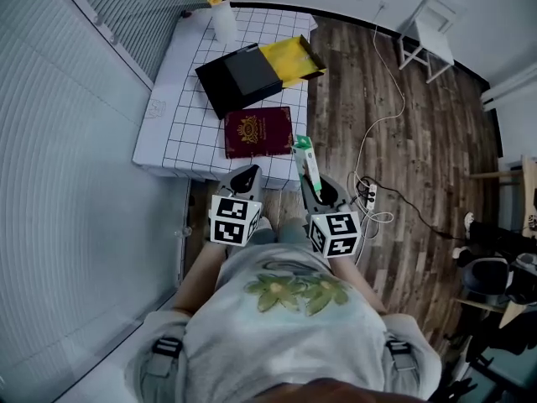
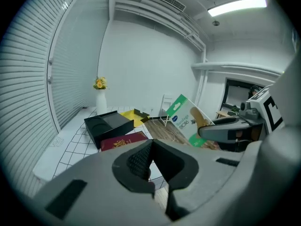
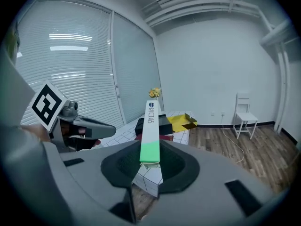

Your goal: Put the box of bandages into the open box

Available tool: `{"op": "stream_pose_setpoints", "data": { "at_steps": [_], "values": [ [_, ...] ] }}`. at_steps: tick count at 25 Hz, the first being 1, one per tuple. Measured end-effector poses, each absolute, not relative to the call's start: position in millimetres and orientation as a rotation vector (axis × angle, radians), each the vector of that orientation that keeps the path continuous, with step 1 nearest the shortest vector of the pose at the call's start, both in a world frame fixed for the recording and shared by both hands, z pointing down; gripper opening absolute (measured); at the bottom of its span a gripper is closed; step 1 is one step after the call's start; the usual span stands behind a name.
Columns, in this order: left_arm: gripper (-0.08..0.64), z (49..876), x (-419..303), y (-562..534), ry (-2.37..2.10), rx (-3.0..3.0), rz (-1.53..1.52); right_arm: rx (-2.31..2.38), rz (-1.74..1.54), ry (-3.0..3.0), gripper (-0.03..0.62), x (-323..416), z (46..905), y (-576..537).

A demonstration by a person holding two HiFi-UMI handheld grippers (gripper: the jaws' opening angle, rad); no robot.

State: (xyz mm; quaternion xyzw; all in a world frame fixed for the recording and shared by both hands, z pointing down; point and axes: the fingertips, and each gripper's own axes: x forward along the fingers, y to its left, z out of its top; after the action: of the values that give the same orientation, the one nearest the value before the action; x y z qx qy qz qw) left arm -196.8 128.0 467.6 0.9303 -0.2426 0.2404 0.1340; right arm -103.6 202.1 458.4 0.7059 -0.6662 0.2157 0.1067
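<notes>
The box of bandages (image 1: 304, 159), green and white, is clamped upright in my right gripper (image 1: 315, 193), just off the table's near right corner. Seen edge-on in the right gripper view, the bandage box (image 3: 151, 131) stands between the closed jaws of the right gripper (image 3: 150, 160). The open black box (image 1: 239, 78) lies on the checked tablecloth (image 1: 180, 133) with a yellow flap part (image 1: 289, 59) beside it. My left gripper (image 1: 248, 173) hovers at the table's near edge, shut and empty. From the left gripper (image 2: 151, 147) the bandage box (image 2: 186, 119) shows to the right, and the black box (image 2: 107, 126) ahead.
A dark red booklet (image 1: 258, 131) lies between the black box and the table's near edge. A vase of flowers (image 1: 220, 7) stands at the far corner. Window blinds run along the left. On the wooden floor are a power strip with cable (image 1: 369, 193) and a white chair (image 1: 428, 28).
</notes>
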Motion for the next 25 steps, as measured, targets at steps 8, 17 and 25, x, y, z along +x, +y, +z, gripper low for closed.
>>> {"op": "stream_pose_setpoints", "data": {
  "at_steps": [8,17,25],
  "values": [
    [0.008,469,-176,127,-0.629,2.719,0.719,2.100,0.660,-1.928,0.084,-91,462,194],
    [0.008,472,-149,92,-0.711,2.651,0.739,2.010,0.702,-1.970,0.084,-55,476,155],
    [0.008,469,-109,62,-0.768,2.625,0.747,1.977,0.686,-2.004,0.084,-6,469,112]
  ]
}}
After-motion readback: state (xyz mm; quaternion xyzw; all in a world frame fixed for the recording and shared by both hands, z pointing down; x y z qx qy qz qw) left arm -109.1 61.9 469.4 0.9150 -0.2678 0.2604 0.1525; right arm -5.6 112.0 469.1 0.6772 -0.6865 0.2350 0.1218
